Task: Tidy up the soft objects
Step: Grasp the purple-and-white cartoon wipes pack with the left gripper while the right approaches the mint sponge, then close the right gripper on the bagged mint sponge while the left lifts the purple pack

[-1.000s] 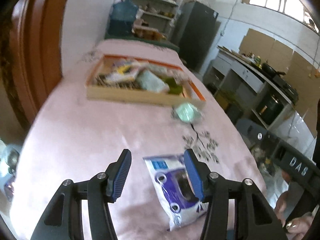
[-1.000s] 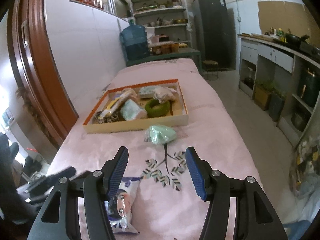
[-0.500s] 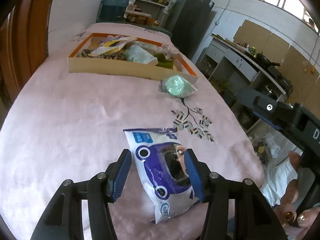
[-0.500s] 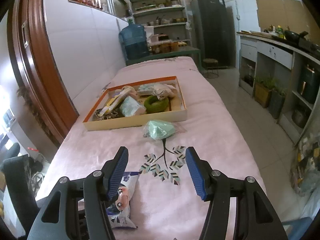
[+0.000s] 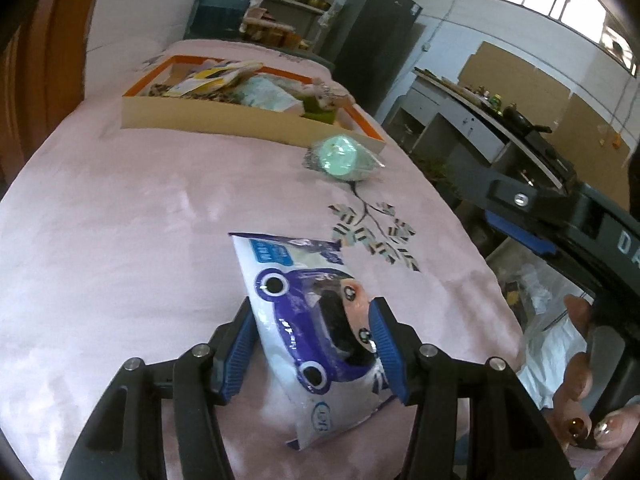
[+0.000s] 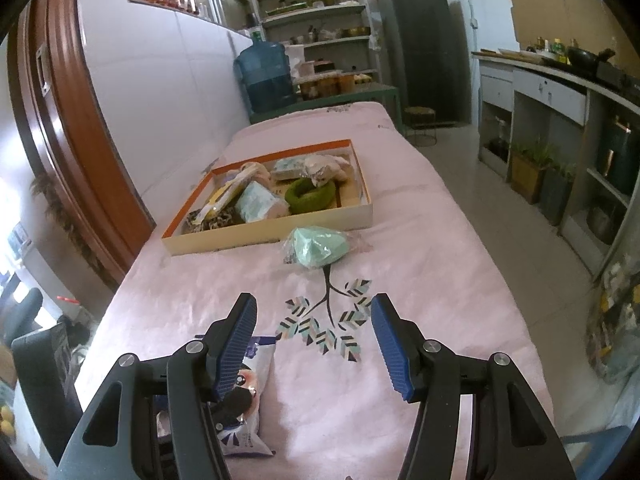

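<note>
Pink velvety cloth (image 5: 132, 240) covers the table, leaf print near the front edge. Left gripper (image 5: 312, 344) is low over the cloth with the white-and-purple plastic pouch printed with a cartoon car (image 5: 308, 328) between its blue ribbed pads; jaws closing, pads at the pouch's sides but a firm pinch isn't clear yet (left pad partly hidden behind the pouch edge). Pouch lies flat on the cloth near the front edge, long axis pointing away from the camera. Right gripper (image 6: 314, 344) hovers above the leaf print, jaws spread wide, nothing between them; the same pouch (image 6: 248, 396) shows just beside and partly behind its left finger. Mint-green soft round item in clear wrap (image 6: 318, 246) sits on the cloth just in front of the shallow cardboard tray with orange rim (image 6: 272, 236), touching or nearly so. Tray holds a green ring, pale packets and other soft items.
</note>
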Motion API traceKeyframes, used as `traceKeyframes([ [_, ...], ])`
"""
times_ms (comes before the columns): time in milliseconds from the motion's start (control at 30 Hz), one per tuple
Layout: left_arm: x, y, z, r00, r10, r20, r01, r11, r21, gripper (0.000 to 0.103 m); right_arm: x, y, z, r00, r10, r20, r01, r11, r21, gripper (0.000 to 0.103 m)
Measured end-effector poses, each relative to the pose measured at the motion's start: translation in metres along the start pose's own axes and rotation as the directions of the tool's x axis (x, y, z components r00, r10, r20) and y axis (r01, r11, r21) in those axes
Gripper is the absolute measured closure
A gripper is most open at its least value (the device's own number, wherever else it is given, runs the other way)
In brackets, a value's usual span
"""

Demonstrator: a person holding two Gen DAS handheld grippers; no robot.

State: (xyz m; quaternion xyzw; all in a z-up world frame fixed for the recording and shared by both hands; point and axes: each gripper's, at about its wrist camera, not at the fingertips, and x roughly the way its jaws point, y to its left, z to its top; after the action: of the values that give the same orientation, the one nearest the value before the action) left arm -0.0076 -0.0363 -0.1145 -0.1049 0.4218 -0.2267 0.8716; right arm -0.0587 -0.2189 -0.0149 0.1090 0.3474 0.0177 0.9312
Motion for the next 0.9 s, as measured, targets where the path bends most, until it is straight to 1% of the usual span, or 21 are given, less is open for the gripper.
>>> traceKeyframes([
  [33, 0.000, -0.002, -0.001, 1.000, -0.010, 0.002, 0.010, 1.000, 0.009, 0.069, 0.001, -0.001, 0.000, 1.000, 0.000, -0.002, 0.000, 1.000, 0.004, 0.042],
  [67, 0.001, -0.003, -0.001, 1.000, -0.029, -0.004, 0.029, 1.000, 0.009, 0.075, 0.002, -0.003, 0.000, 1.000, -0.001, -0.002, 0.001, 1.000, 0.007, 0.042],
  [167, 0.002, 0.000, 0.000, 0.997, -0.080, -0.002, 0.080, 0.997, -0.016, 0.080, 0.003, -0.006, 0.000, 1.000, -0.003, 0.000, 0.003, 1.000, 0.013, 0.042],
  [333, -0.002, -0.002, 0.003, 0.994, -0.103, 0.019, 0.104, 0.994, -0.020, 0.081, 0.009, -0.014, 0.002, 1.000, 0.009, -0.012, -0.008, 0.999, 0.034, 0.042],
  [400, -0.008, -0.004, 0.007, 0.993, -0.106, 0.045, 0.106, 0.994, -0.005, 0.081, 0.013, -0.016, 0.003, 1.000, 0.021, -0.020, -0.021, 0.999, 0.036, 0.042],
  [500, -0.019, -0.006, 0.014, 0.991, -0.094, 0.091, 0.093, 0.996, 0.019, 0.081, 0.023, -0.018, 0.008, 0.998, 0.051, -0.033, -0.050, 0.998, 0.024, 0.042],
  [600, -0.028, -0.004, 0.021, 0.989, -0.073, 0.126, 0.071, 0.997, 0.022, 0.081, 0.040, -0.016, 0.017, 0.994, 0.085, -0.071, -0.085, 0.996, 0.007, 0.042],
  [667, -0.031, 0.001, 0.026, 0.988, -0.063, 0.140, 0.062, 0.998, 0.013, 0.081, 0.056, -0.014, 0.024, 0.990, 0.095, -0.105, -0.097, 0.995, -0.006, 0.036],
  [700, -0.033, 0.003, 0.028, 0.988, -0.061, 0.145, 0.060, 0.998, 0.007, 0.081, 0.064, -0.013, 0.027, 0.988, 0.096, -0.121, -0.098, 0.995, -0.010, 0.030],
  [800, -0.034, 0.009, 0.033, 0.987, -0.048, 0.151, 0.049, 0.999, -0.006, 0.081, 0.086, -0.012, 0.038, 0.984, 0.099, -0.150, -0.105, 0.994, -0.032, 0.030],
  [900, -0.034, 0.014, 0.038, 0.988, -0.035, 0.154, 0.038, 0.999, -0.014, 0.081, 0.106, -0.007, 0.050, 0.979, 0.089, -0.184, -0.108, 0.990, -0.094, 0.030],
])
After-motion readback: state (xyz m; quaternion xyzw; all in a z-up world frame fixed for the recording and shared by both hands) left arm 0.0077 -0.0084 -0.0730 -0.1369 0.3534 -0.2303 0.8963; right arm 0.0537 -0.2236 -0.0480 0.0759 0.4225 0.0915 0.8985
